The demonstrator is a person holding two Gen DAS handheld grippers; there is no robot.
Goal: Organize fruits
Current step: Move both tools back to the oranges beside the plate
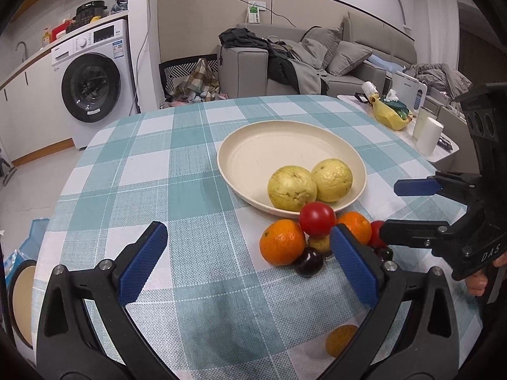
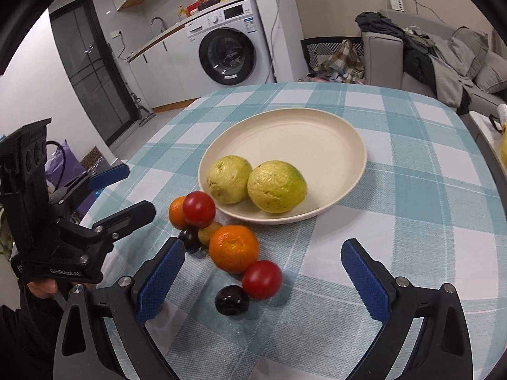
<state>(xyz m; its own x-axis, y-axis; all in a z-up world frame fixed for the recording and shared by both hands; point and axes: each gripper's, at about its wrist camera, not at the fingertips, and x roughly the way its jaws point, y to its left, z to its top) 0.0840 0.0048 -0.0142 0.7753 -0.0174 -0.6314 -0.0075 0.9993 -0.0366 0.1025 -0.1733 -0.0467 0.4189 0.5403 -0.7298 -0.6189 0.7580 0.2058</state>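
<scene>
A: Okay, left to right. Left tool [image 1: 247,262]?
B: Jaws wide apart, nothing between the pads. It hangs over the checked counter [image 1: 190,171], tilted down. In the right wrist view it sits at the far left [image 2: 126,190], a hand [image 2: 44,288] under it.

A: Fruit pile?
B: On the cloth, just in front of the plate [image 2: 317,133]. Right wrist view, going across: an orange [image 2: 176,211] half hidden behind a red tomato [image 2: 199,209]; a dark plum [image 2: 189,237] touching a small yellow-green fruit [image 2: 209,231]; then a bigger orange [image 2: 234,248].

A: More?
B: A second tomato [image 2: 262,279] touching that orange, and a second plum [image 2: 232,300] against the tomato. One more small orange-yellow fruit [image 1: 340,340] shows only in the left wrist view, well apart from the pile, partly behind the tool's arm.

A: Plate?
B: Cream, mid-counter. Two guavas [image 2: 229,179] [image 2: 276,186] in its near part, side by side, touching.

A: Right tool [image 2: 263,281]?
B: Jaws spread wide, gripping nothing. The second tomato and plum lie between the pads, not touched by them. In the left wrist view it is at the right edge [image 1: 402,209], fingers [image 1: 477,281] on the handle.

A: Background?
B: Washer [image 2: 228,50], sofa [image 2: 427,63].
</scene>
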